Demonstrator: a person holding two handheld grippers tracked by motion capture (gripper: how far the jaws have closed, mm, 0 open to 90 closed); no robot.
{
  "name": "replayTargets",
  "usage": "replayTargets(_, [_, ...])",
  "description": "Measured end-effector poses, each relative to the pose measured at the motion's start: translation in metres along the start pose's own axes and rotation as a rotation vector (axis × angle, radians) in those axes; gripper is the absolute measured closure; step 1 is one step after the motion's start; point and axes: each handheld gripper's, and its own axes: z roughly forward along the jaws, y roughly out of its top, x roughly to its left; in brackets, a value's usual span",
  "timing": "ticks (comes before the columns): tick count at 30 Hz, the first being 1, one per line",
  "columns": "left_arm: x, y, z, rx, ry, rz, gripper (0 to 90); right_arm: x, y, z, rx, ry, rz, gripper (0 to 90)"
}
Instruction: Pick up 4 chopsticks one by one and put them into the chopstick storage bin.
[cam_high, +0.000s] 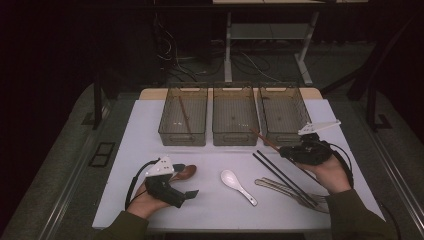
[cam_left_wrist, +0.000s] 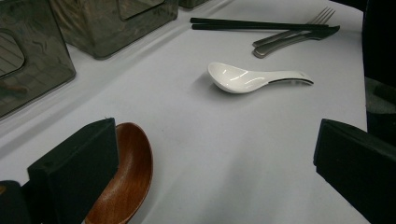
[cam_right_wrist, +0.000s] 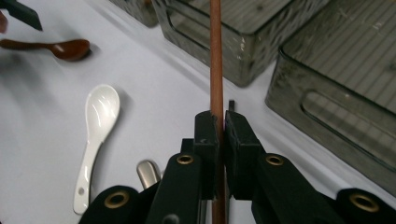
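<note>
The right gripper has its two black jaws pressed tight on a brown wooden chopstick, which runs straight up toward twelve o'clock in the right gripper view, its far end over the near wall of a smoky plastic bin. In the high view the same gripper sits at about three o'clock on the white table, and the chopstick slants toward ten o'clock, its tip at the front of the middle bin. Just at seven o'clock from that gripper lie two black chopsticks, with a metal fork and knife beside them.

The left gripper, at about eight o'clock on the table, holds its jaws spread wide with nothing between them. In the left gripper view, a brown wooden spoon lies against the inner side of the jaw at eight o'clock. A white ceramic spoon lies apart at one o'clock. The left bin holds another brown chopstick; the right bin stands beyond the right gripper.
</note>
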Motion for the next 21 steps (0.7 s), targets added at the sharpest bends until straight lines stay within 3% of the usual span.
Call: replayTargets(21, [-0.002,-0.001,0.001,0.018,-0.001,0.013,0.0,0.010,0.044,0.021,-0.061,0.029,-0.028,83.6])
